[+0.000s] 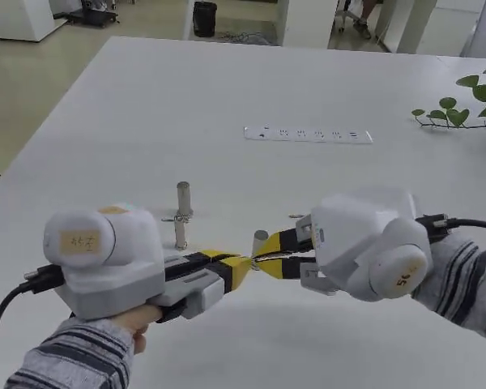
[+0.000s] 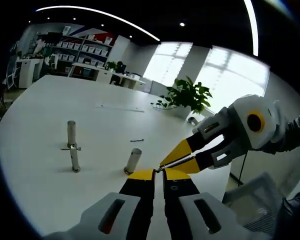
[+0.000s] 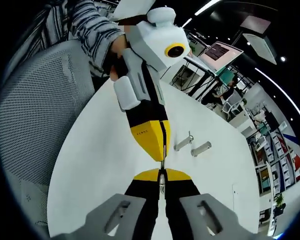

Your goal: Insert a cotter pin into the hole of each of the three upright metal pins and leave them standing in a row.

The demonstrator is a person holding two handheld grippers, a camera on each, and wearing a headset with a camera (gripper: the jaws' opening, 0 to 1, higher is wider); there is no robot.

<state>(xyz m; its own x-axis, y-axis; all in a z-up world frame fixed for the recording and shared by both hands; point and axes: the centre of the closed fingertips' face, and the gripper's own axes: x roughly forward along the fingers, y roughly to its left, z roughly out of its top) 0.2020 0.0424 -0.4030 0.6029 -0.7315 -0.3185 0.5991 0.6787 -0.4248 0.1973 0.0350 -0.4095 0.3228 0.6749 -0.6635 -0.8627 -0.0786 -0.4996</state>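
Grey mesh chair (image 3: 35, 125) behind left gripper (image 3: 162, 157)

**Colours at a white table (image 1: 227, 97)**

The left gripper (image 1: 245, 263) and right gripper (image 1: 259, 261) are cased in white, with black jaws tipped yellow. The cotter pin (image 1: 269, 258) and metal pins (image 1: 183, 198) are silver-grey. The sleeves (image 1: 462, 279) are striped grey and dark.

Left gripper (image 1: 240, 266): jaws closed, tip-to-tip with the right's.
Right gripper (image 1: 262, 261): jaws pinching a cotter pin (image 3: 161, 169), pointing leftward.
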